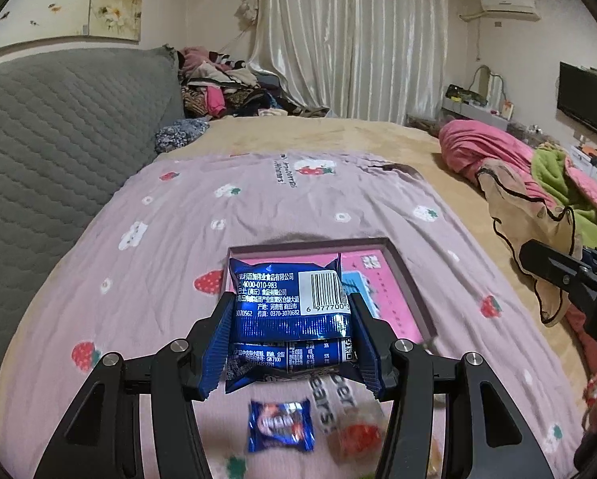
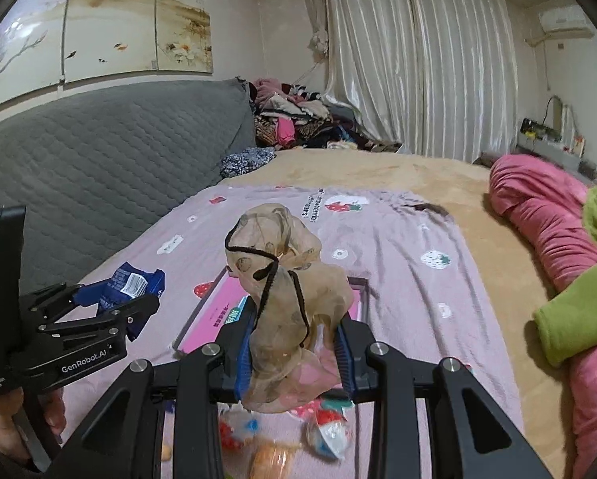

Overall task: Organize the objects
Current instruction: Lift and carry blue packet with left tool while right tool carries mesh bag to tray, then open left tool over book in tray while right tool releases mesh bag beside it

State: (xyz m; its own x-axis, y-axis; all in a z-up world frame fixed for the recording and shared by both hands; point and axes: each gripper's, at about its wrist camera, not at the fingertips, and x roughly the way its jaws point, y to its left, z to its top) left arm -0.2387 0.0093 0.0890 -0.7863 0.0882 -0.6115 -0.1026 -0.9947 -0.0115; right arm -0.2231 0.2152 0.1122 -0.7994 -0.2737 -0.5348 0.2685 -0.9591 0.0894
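The blue snack packet (image 1: 290,307) hangs above the bed, pinched at its sides by the left gripper (image 1: 292,343), whose fingers press into the wrapper. Just beyond and below it lies the shallow box (image 1: 408,279) with a pink inside, open on the strawberry-print sheet (image 1: 170,239). The right gripper (image 2: 296,355) is pressed together on a sheer beige hair tie (image 2: 286,279) edged with black cord, which stands up bunched between its fingers, also just short of the same box (image 2: 360,283).

The step in hand looks like the carry: both things are lifted and on their way to the box, neither yet over its floor. The next move calls for bringing each gripper over the pink inside, lowering it close, and spreading the fingers so the thing drops flat within the rim; the two should go to separate parts so they do not collide.

Near the camera, more small wrapped sweets, one a blue candy (image 1: 280,427), lie on the sheet, apparently awaiting their turn.
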